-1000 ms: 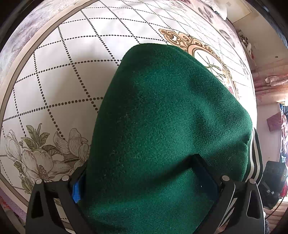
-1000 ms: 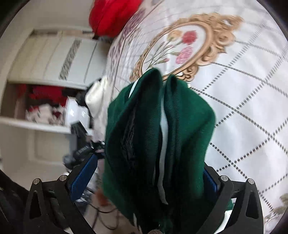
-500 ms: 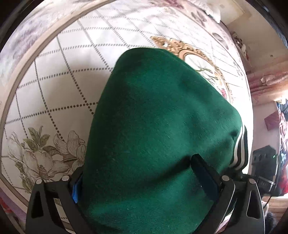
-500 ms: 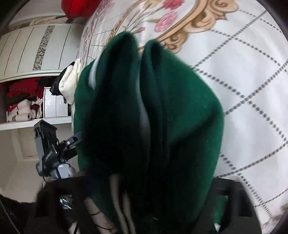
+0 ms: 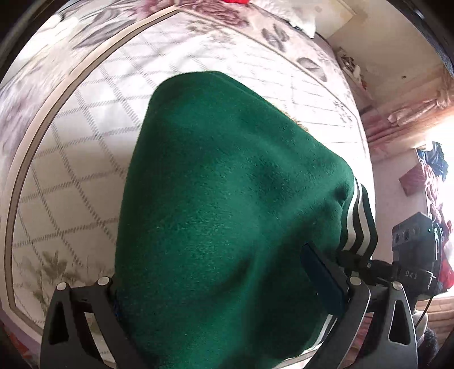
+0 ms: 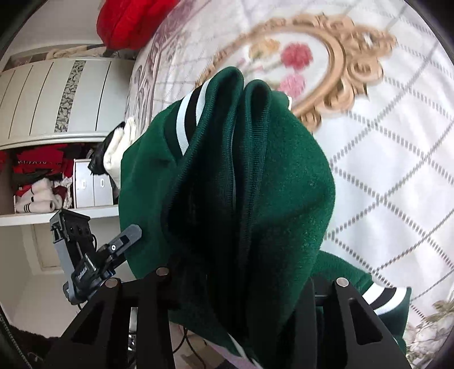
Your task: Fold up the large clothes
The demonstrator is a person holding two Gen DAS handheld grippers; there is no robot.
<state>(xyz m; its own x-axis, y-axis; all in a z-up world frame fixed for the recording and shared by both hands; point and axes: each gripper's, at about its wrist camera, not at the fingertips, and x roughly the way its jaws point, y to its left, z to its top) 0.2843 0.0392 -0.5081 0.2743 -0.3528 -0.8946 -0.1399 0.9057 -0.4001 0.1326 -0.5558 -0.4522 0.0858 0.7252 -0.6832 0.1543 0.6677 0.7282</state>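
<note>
The left gripper (image 5: pixel 224 298) has its jaws spread wide around a thick bundle of the dark green fleece garment with black-and-white striped ribbed trim (image 5: pixel 227 204); the cloth fills the gap from one finger to the other, though whether the pads press on it cannot be told, since the left pad is buried under the fabric. In the left wrist view the garment swells up from the jaws across the centre of the frame, its striped trim hanging at the right edge. The right gripper (image 6: pixel 238 286) has its jaws closing on gathered folds of the same garment (image 6: pixel 255 184), which is between them and bunched tight, two ribbed edges rising side by side toward the upper middle of the frame and a striped cuff showing at the lower right. Beyond the cloth lies the white quilted bed cover with a dotted diamond grid and gold-framed flower medallion (image 6: pixel 397 147). A red bundle of fabric (image 6: pixel 127 20) sits at the upper left, above the white shelf stacked with clothes (image 6: pixel 42 176).
</note>
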